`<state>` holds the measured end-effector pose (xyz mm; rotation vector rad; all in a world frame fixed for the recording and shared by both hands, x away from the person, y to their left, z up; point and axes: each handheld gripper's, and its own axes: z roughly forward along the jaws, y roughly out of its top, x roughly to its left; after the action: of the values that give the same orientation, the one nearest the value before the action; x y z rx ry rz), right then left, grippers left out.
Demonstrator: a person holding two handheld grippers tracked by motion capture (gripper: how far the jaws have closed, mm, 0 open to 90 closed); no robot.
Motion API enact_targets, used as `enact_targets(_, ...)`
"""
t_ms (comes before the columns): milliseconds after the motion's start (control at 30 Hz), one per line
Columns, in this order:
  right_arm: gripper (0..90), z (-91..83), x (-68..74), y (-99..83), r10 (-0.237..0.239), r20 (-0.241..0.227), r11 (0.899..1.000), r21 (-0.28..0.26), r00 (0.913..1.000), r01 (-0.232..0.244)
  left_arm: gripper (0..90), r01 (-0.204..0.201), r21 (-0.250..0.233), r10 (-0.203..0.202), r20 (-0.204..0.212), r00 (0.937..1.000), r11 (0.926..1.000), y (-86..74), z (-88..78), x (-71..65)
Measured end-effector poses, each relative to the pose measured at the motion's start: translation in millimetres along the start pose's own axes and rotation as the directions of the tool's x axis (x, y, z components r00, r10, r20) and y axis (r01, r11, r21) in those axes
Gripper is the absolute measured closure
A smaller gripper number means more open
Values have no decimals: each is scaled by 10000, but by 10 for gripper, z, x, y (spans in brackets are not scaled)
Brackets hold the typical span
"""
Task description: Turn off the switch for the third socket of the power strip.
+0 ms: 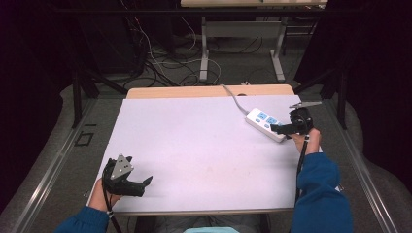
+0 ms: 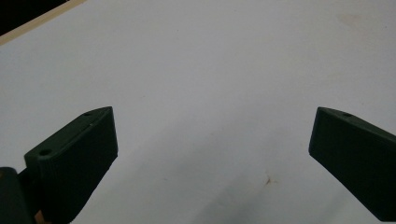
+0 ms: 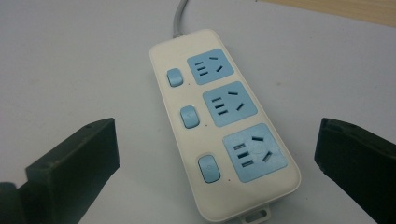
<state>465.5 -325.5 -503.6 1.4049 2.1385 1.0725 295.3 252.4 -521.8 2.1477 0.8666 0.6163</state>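
Right hand-held gripper (image 3: 215,154) spread wide and empty, jaws either side of the strip (image 3: 224,126) without touching it. Strip flat near the right edge of the counter (image 1: 194,145), toward the far corner, cord (image 1: 233,98) trailing off the far edge. Likely light, rigid plastic, smooth and a bit slippery; cord stiff enough to drag or twist the body when lifted. Best taken across the long sides, mid-length, clear of the switches (image 3: 189,116) and sockets. Left hand-held gripper (image 2: 212,140) also wide open, holding nothing, over bare surface near the front left corner.
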Motion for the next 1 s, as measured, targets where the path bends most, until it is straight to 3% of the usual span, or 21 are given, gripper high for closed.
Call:
enact_targets(133,48,13,-5,-3,87,-6,9999,-97,10000,-87,11,13,-34,-13,-6,10000,10000,-1,4,-1)
enact_targets(367,259,-10,8,1,51,-209,9998,-198,9998,-56,11,-15,-3,15,-21,10000,10000,-1,1,1)
enact_targets(400,298,-7,15,4,20,-248,9997,-234,9997,-26,11,-21,36,21,-3,10000,10000,1,-3,3)
enact_targets(433,400,-9,25,5,-12,-209,9998,-179,9998,8,11,-13,43,13,0,10000,10000,1,-6,4)
enact_targets(500,443,-7,31,6,6,-256,9998,-192,9997,-11,11,-14,46,14,7,10000,10000,1,-5,6)
enact_targets(567,614,-7,47,8,10,-209,9999,-144,9998,-13,11,-14,6,14,-31,10000,10000,-1,0,3)
enact_targets(633,707,-5,49,6,88,-292,9998,-154,9995,-93,11,-10,44,10,8,10000,10000,1,-6,4)
enact_targets(667,707,-5,49,6,88,-292,9998,-154,9995,-93,11,31,23,-31,-10,10000,10000,0,-6,3)
enact_targets(767,885,-5,51,-2,125,-268,9998,-154,9996,-130,11,34,-3,-34,-40,10000,10000,0,-7,4)
enact_targets(1000,900,14,71,-4,92,-119,9999,145,9999,-90,12,-85,29,85,-98,9999,10000,2,-12,9)
